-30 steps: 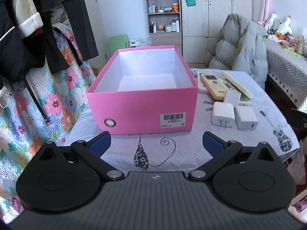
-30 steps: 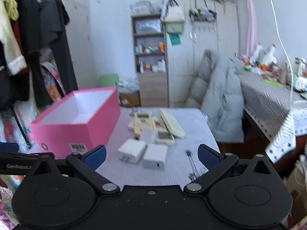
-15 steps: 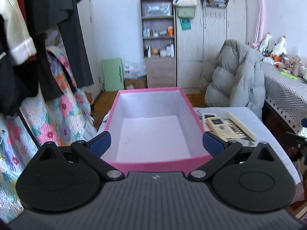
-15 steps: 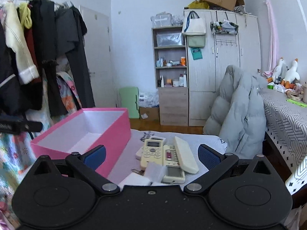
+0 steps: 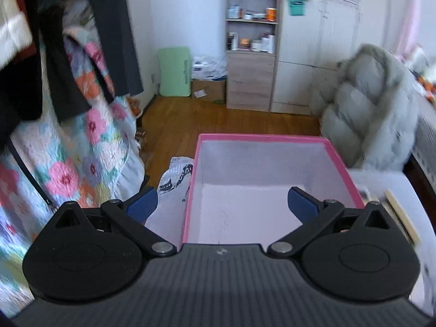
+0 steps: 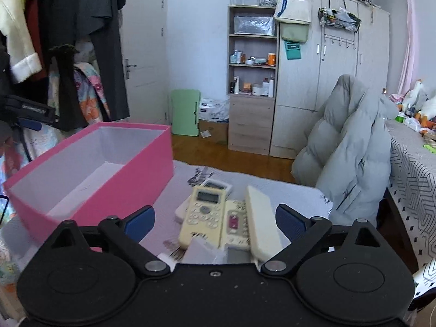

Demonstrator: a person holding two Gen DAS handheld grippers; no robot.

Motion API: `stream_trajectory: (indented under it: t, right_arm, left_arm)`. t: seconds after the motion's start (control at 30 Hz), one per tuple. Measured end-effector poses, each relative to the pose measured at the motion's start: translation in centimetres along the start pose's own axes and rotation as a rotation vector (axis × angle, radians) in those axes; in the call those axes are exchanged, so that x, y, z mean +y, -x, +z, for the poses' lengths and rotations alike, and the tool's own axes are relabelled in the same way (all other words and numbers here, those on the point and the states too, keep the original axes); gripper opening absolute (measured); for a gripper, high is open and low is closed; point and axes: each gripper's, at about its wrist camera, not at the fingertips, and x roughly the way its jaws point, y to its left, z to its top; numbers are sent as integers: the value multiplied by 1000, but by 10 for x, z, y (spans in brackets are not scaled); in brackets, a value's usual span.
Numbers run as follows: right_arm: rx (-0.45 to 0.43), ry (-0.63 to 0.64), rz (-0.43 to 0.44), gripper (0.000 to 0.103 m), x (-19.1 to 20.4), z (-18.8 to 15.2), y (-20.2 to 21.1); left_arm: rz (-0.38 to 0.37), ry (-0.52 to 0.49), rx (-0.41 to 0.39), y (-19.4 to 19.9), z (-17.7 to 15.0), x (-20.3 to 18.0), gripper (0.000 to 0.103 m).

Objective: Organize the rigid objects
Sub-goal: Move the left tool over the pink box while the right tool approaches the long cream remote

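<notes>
Left gripper point(image 5: 222, 203): its blue-padded fingers point(image 5: 302, 204) stand wide apart and hold nothing. One pad lies over the interior of the open pink cardboard box with a white lining point(image 5: 272, 190); the other lies outside the box's left wall, over the patterned white cloth of the counter point(image 5: 174, 188). The box is seen from above and nothing shows inside it. At the right edge of this view, blurred, a long cream bar point(image 5: 400, 218) lies on the counter.

Right gripper point(image 6: 215, 218): its blue-padded fingers point(image 6: 140, 219) are likewise spread wide and empty. Between and just beyond them lies a cluster of rigid objects on the counter point(image 6: 299, 193) — a cream remote control with a grey display and round buttons point(image 6: 203, 215), a second cream remote with a pink centre button point(image 6: 235, 226) touching its right side, and a plain cream rectangular remote lying face down point(image 6: 261, 223) resting tilted on that second one. A white remote with a display point(image 6: 216, 184) is partly covered by the first. Nearest the gripper body, white blocks point(image 6: 200, 250) show, partly hidden; their kind cannot be told. The pink box point(image 6: 130, 179) stands to the left of the cluster, near it but apart.

Background — a grey puffer jacket draped over a chair point(image 6: 351, 141), a wooden shelf unit with bottles point(image 6: 252, 81), hanging clothes point(image 6: 62, 41), and the left gripper's dark body point(image 6: 30, 111) at the left edge.
</notes>
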Motion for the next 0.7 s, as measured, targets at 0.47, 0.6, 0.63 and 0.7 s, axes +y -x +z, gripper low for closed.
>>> stream_trajectory:
  t: [0.47, 0.6, 0.63, 0.7]
  right_arm:
    - [31, 26, -123, 98, -28, 3, -73]
    - [82, 6, -95, 95, -34, 7, -94]
    - [93, 14, -94, 93, -33, 7, -98]
    - [121, 43, -88, 89, -31, 8, -106]
  left_arm:
    - [-29, -29, 172, -58, -15, 28, 53]
    - [-52, -34, 216, -65, -17, 26, 26]
    - [-55, -25, 216, -65, -18, 27, 26]
    - [-67, -9, 226, -67, -18, 28, 26]
